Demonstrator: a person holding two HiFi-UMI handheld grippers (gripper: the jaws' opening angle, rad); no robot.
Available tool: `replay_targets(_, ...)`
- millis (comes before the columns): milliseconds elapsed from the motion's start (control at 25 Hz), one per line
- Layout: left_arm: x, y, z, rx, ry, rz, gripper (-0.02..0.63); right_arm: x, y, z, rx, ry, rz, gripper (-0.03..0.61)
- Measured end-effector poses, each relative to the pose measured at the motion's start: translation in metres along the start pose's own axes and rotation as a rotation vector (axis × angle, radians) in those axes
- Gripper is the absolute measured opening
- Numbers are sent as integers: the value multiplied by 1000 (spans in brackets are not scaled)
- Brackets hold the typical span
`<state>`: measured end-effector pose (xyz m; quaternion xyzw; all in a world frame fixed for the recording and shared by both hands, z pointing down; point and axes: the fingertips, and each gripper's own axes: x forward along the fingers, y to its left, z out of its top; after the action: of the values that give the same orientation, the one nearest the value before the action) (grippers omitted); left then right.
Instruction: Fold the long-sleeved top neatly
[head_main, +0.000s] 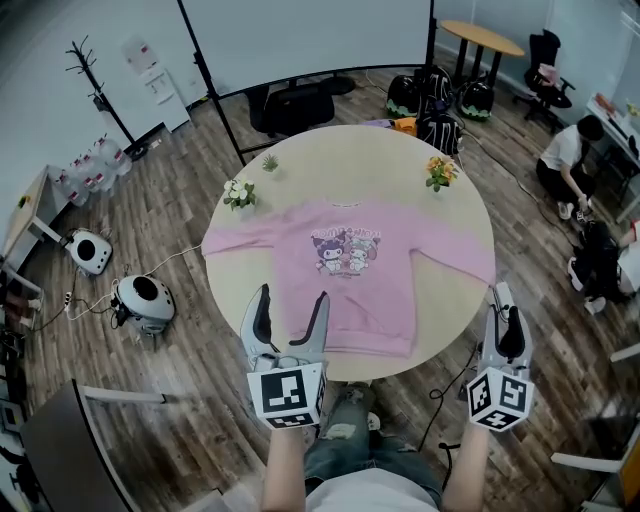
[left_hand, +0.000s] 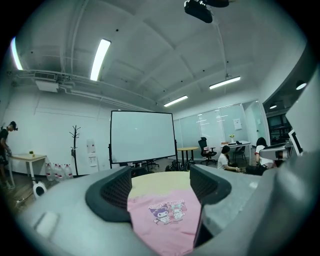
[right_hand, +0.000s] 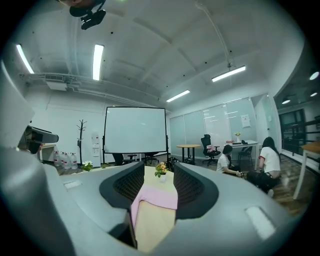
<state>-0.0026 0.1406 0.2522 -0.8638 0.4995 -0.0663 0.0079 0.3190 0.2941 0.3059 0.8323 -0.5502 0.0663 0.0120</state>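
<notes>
Left claw (left_hand: 161, 181): spread, empty, at hem of top (head_main: 350, 270).
Right claw (right_hand: 159, 181): spread, empty, short of sleeve (head_main: 455, 262).
Risk: uneven pinches would skew the fold; a swung sleeve could topple flowers (head_main: 440, 172).

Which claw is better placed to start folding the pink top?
Left, probably. The left claw stands open over the top's lower left corner, with fabric showing between its jaws. The right claw, also open, hangs at the table's rim, with bare wood before the sleeve.
</notes>
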Motion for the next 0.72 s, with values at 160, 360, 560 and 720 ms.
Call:
replay_targets(160, 36, -4, -5, 3, 11, -25, 463, 29, -6, -4, 2, 13, -17, 187)
replay_targets(360, 88, -5, -10, 1, 29, -59, 463, 74, -9, -5, 3, 32, -32, 187)
replay_targets(560, 137, -4, -15, 0, 50, -96, 463, 112, -16, -13, 9, 68, -65, 187)
replay_targets(720, 170, -4, -17, 1, 57, -110, 463, 136, -21, -22, 15, 105, -85, 187)
